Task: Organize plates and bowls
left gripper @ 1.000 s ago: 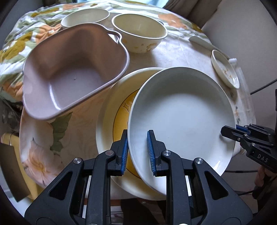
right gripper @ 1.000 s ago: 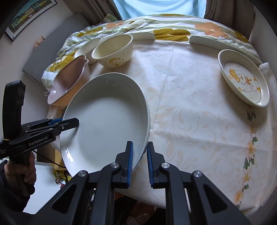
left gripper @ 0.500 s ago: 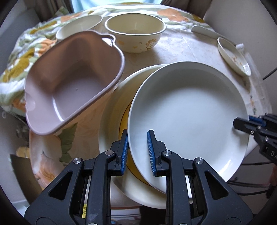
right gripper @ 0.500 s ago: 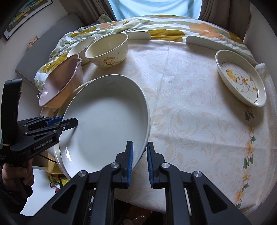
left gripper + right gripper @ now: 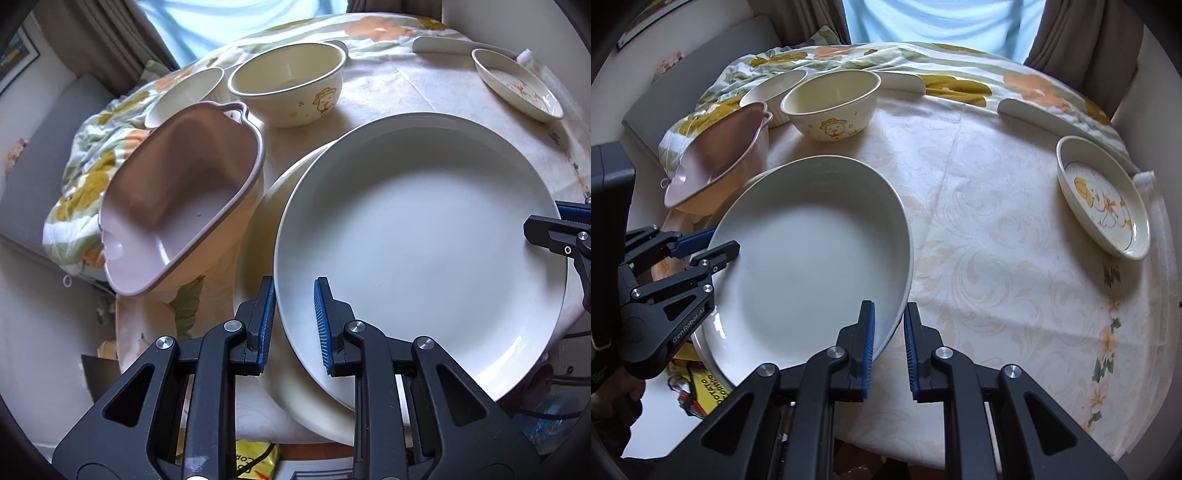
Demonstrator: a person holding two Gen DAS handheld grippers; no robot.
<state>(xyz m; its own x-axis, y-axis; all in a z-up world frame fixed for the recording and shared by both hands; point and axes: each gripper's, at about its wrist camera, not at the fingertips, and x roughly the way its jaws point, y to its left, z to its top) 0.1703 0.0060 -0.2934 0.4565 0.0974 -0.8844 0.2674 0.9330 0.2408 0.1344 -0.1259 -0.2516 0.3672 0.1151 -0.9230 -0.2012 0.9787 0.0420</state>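
Note:
A large white plate lies over a second cream plate at the table's near left edge; it also shows in the right wrist view. My left gripper is shut on its near rim. My right gripper straddles the opposite rim, jaws a little apart around it. A pink handled dish tilts at the left. A cream bowl with a cartoon face and a white bowl stand behind it. A small duck plate sits at the right.
The round table has a pale patterned cloth. A floral cloth is bunched along the far side. Two white curved pieces lie near it. A yellow packet shows below the table's edge.
The white plate has come down flatter over the cream plate, hiding its yellow centre. Both grippers stayed on the rim. The right jaws have opened slightly.

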